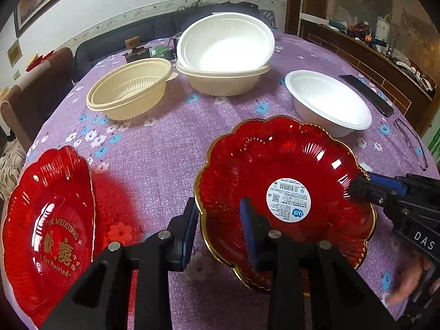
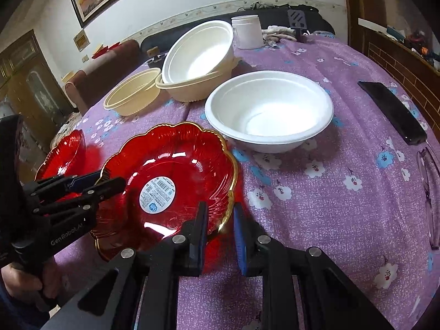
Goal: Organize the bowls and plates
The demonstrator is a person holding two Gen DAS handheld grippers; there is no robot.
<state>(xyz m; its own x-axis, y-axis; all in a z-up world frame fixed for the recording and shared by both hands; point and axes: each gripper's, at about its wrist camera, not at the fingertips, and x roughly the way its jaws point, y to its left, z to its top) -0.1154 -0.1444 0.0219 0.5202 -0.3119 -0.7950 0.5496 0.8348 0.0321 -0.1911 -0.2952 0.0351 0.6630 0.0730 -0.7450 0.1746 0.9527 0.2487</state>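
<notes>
Left tool (image 1: 220, 231): straddling the near-left rim of the red plate (image 1: 283, 192), fingers parted, not clamping.
Right tool (image 2: 220, 228): straddling the plate's right gilded edge, fingers parted.
Red plate: sitting on the counter (image 1: 165, 148), white bowl (image 1: 327, 101) just behind it.
Second red plate (image 1: 49, 220): lying at the counter's left edge.
Open room: bare cloth lying between both plates.
</notes>
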